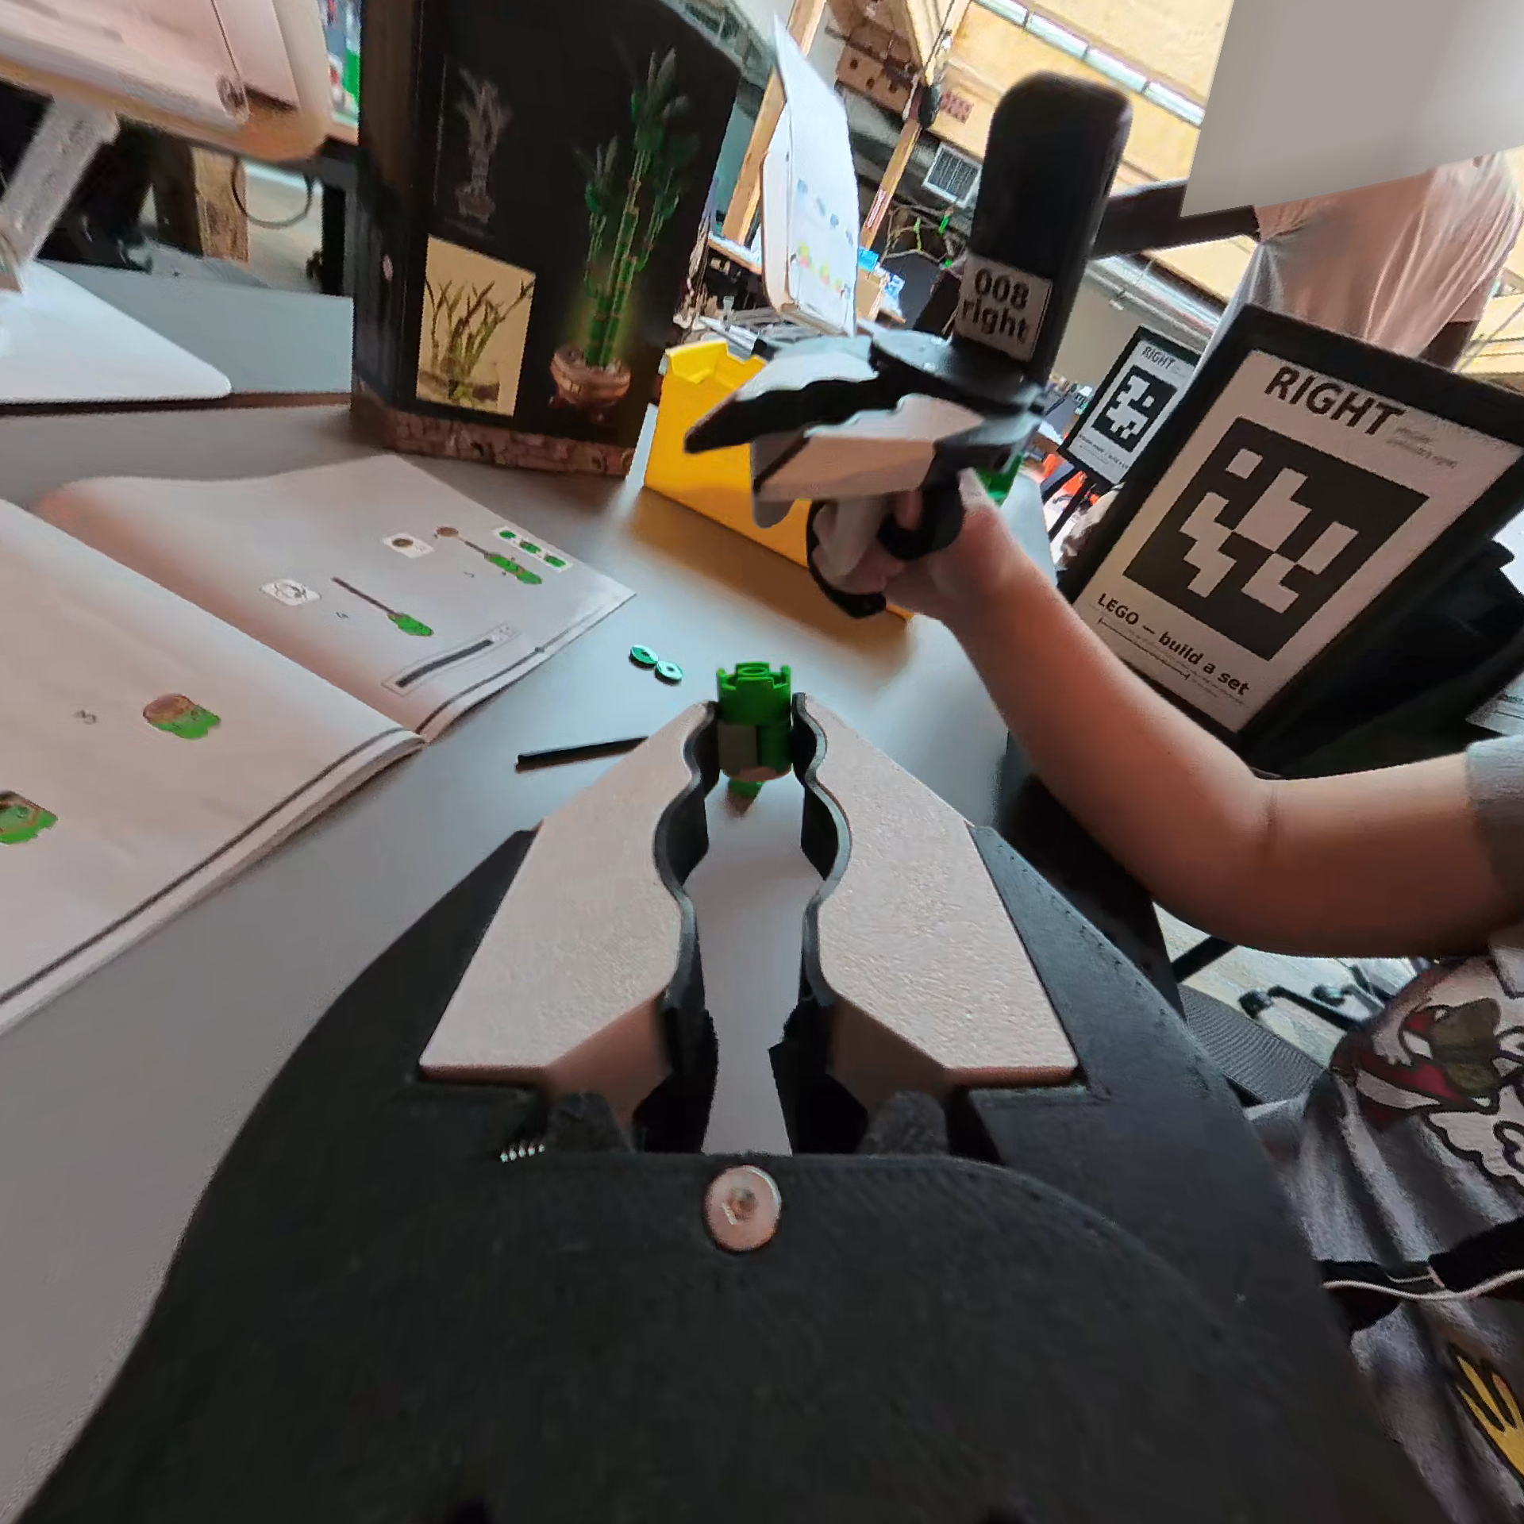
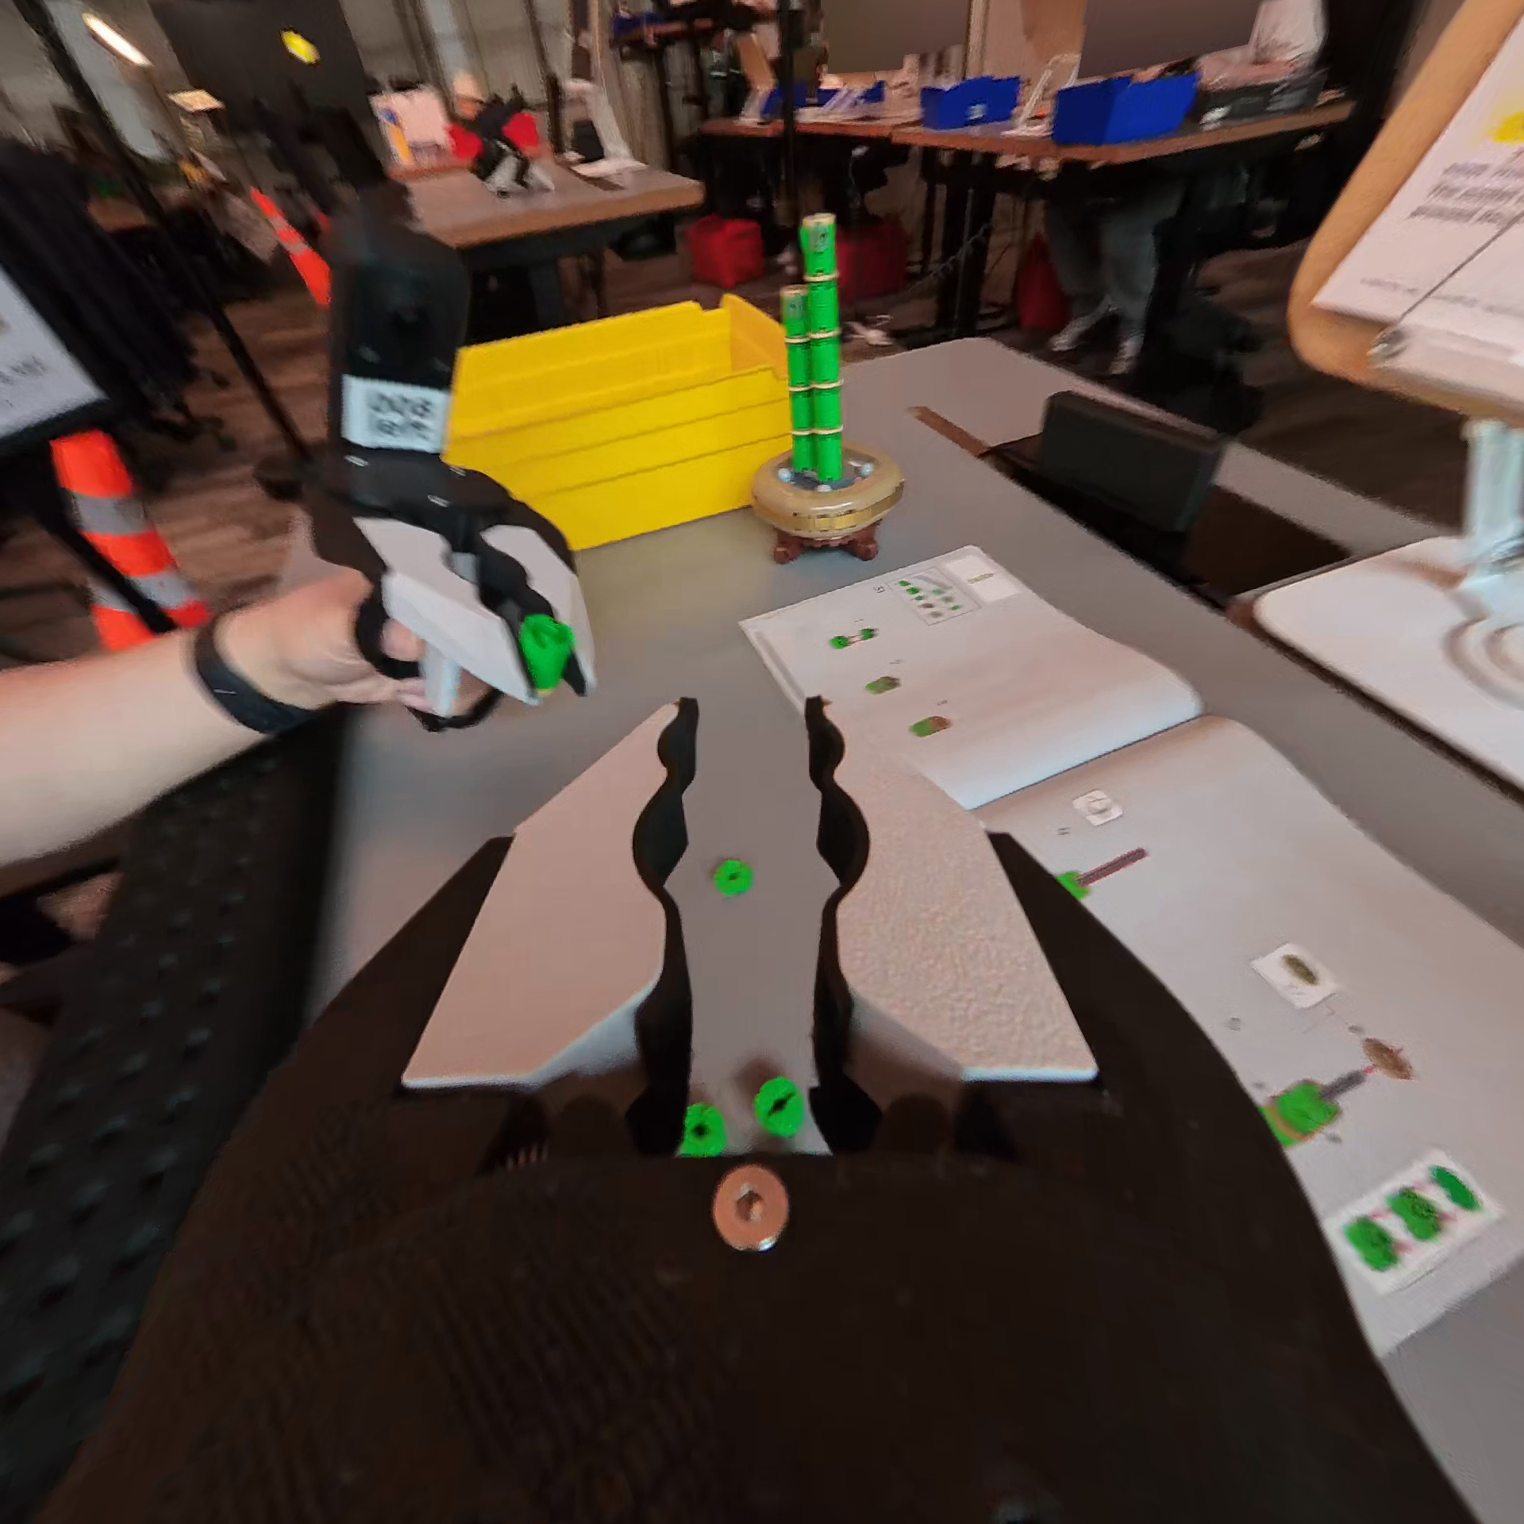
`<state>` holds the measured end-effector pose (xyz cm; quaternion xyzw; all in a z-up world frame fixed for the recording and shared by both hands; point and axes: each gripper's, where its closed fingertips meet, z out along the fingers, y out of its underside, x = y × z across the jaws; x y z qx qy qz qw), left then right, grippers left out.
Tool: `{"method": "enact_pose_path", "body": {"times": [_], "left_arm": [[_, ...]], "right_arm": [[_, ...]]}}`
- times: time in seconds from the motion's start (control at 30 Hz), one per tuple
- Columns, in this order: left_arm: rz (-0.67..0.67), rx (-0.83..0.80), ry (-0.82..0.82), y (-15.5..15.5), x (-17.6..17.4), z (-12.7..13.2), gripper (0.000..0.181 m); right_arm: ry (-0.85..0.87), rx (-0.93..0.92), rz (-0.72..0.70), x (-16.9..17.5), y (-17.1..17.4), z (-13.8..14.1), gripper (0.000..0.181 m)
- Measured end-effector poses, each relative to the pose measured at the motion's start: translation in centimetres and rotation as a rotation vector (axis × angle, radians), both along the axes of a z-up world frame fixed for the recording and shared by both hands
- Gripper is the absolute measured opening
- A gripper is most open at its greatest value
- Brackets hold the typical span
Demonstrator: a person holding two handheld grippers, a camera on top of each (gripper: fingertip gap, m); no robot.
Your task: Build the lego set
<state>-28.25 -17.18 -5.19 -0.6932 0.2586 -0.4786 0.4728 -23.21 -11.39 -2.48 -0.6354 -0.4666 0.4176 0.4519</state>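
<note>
My left gripper [image 1: 752,719] is shut on a short green bamboo segment [image 1: 752,701] with a tan band, held just above the grey table. It also shows in the right wrist view [image 2: 557,664], with the green segment [image 2: 544,645] between its tips. My right gripper [image 2: 750,709] is open and empty, hovering over the table; in the left wrist view [image 1: 726,478] it hangs in front of the yellow bin. Three small green round pieces [image 2: 732,877] lie on the table under it. A part-built bamboo model [image 2: 816,388] stands in a tan pot [image 2: 825,499].
An open instruction booklet [image 1: 247,660] lies on the table. A thin black rod [image 1: 581,752] and two green discs [image 1: 656,662] lie near it. A yellow bin [image 2: 610,412], the set's dark box [image 1: 528,231] and a marker sign [image 1: 1286,528] stand around. One gripper's finger ends stand about 9 cm off the other's. My left gripper's tips are some 25 cm from the part-built bamboo model [image 2: 816,388].
</note>
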Motion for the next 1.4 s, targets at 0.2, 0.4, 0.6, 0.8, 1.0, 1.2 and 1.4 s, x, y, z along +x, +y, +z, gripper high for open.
{"method": "enact_pose_path", "body": {"times": [0.2,0.4,0.6,0.8,1.0,1.2,1.4], "left_arm": [[-0.056,-0.039,0.038,-0.4,3.7,-1.8,0.015],[-0.085,-0.008,0.049,-1.0,4.7,-1.6,0.015],[-0.112,0.013,0.055,-1.6,5.0,-1.4,0.015],[-0.149,0.007,0.068,-2.1,5.3,-1.6,0.015],[-0.145,-0.037,0.063,-1.9,5.6,-2.1,0.047],[-0.002,-0.042,0.075,0.3,2.9,-2.3,0.073],[0.017,-0.056,0.010,0.8,1.7,-1.7,0.070]], "right_arm": [[0.067,-0.189,0.353,1.2,-4.5,-0.5,0.030],[0.044,-0.252,0.451,-1.3,-6.0,-2.1,0.029],[0.022,-0.313,0.512,-2.5,-7.1,-3.1,0.022],[0.026,-0.357,0.571,-2.3,-7.9,-3.2,0.015],[0.054,-0.332,0.592,-1.7,-7.6,-2.8,0.015],[-0.019,-0.293,0.431,1.1,1.0,-4.6,0.015],[0.044,-0.400,0.525,3.1,5.9,-4.7,0.014]]}}
